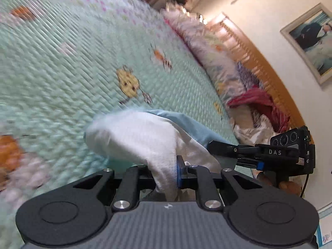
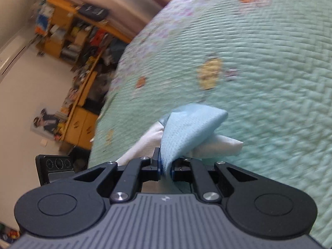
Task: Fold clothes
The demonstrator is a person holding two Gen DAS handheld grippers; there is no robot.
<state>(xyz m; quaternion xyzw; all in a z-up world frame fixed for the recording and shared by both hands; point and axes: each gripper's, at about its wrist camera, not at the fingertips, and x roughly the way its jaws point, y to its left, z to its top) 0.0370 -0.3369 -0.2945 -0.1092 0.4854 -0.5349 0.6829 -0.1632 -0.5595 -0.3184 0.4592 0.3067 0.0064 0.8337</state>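
Fingers of left gripper [image 1: 166, 171] and right gripper [image 2: 165, 169] both clenched on white-and-blue garment [image 1: 143, 137], lifted over green quilted bed [image 1: 62, 72], pillows [image 1: 209, 56] along headboard edge.

The left wrist camera sits just behind the left tongs [image 1: 166, 174] and looks forward along them, tilted, close over the quilted bedspread [image 1: 62, 66]. The pillows [image 1: 209, 51] and wooden headboard [image 1: 255, 62] run toward 2 o'clock, a framed picture [image 1: 311, 39] hangs at 2 o'clock, and the right tongs [image 1: 224, 147] enter at 3 o'clock. The right wrist camera sits just behind the right tongs [image 2: 166, 168], also tilted and close to the bedspread [image 2: 259, 51], with cluttered shelves [image 2: 72, 33] at 10 o'clock and the other device [image 2: 56, 166] at 8 o'clock. Both views share the bedspread and the white-and-blue garment [image 1: 141, 137] [image 2: 186, 128], seen near, just ahead of each lens.
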